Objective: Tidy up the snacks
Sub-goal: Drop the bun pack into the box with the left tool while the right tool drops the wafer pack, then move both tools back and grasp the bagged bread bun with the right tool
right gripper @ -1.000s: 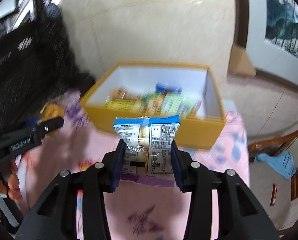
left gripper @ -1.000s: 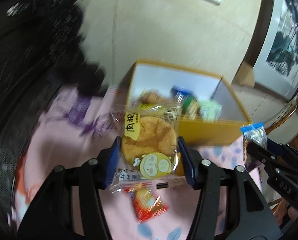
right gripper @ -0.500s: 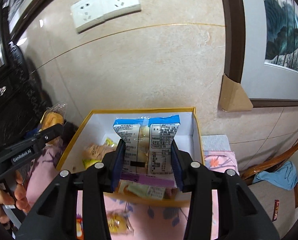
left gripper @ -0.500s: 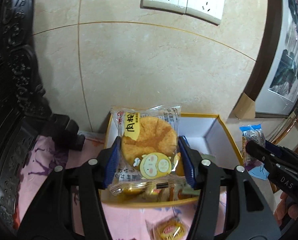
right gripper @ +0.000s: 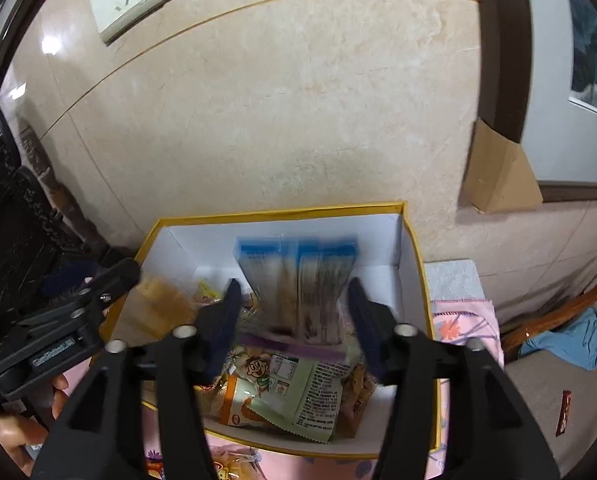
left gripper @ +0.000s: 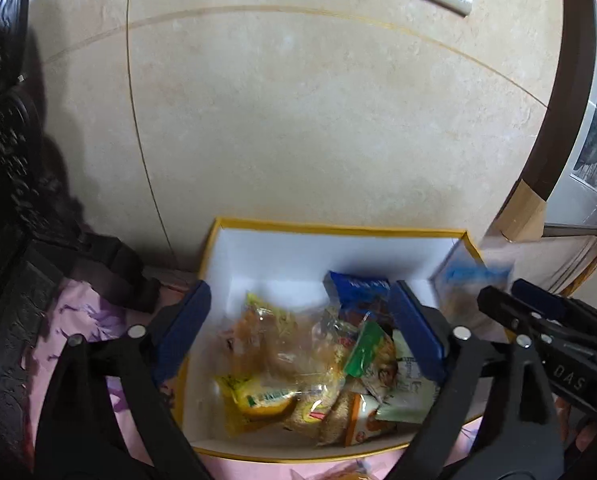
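Left wrist view: my left gripper (left gripper: 298, 320) is spread wide with nothing between its pads, poised over the yellow box (left gripper: 338, 227), with the heap of snacks (left gripper: 310, 364) directly ahead and below. My right gripper (right gripper: 294, 320) is parted too; the blue-topped packet (right gripper: 298, 280), blurred, sits loose between the fingers, over the box.

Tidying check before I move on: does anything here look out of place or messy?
Two strays: a packet lies outside the yellow box, on the pink cloth at its front wall, and a red wrapper lies off on the grey seat. Inside, the snacks are a jumbled heap.
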Tool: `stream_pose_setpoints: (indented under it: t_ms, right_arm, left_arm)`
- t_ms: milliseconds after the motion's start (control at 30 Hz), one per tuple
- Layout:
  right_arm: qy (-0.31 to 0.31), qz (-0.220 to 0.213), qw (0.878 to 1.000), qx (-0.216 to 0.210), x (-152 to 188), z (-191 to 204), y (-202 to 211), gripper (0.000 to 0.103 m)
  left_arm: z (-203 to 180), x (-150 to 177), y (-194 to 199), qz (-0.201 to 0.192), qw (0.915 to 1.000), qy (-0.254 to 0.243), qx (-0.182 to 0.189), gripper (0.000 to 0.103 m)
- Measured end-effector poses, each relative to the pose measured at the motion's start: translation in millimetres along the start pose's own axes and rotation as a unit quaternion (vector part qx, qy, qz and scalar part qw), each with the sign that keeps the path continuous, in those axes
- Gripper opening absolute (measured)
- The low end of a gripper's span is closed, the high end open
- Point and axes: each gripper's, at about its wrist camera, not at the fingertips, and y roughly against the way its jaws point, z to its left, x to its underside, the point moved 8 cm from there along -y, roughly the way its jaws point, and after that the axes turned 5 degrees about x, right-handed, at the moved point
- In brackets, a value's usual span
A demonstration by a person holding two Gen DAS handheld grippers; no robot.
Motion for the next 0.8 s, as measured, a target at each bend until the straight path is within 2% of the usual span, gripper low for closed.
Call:
stream_pose_setpoints:
  t_ms: [500, 700, 800]
  right_arm:
    - [0.013, -0.019, 1.0, -0.022, 8.2, 17.0, 48.1, 0.066]
    - [0.027, -0.006, 0.999, -0.032, 50.0, 23.3, 70.6, 0.067]
    - [0.033, 0.021, 0.998, -0.04, 86.5, 27.6, 71.6, 0.067]
  left_arm:
    - [-4.8, 4.9, 39.4, -0.004, 0.9999, 0.007, 0.009, 0.095]
    - [9.7, 35.6, 78.3, -0.019, 0.9995, 0.023, 0.005, 0.099]
    - [30.8, 69.8, 100.9, -0.019, 0.9987, 0.047, -0.005, 0.099]
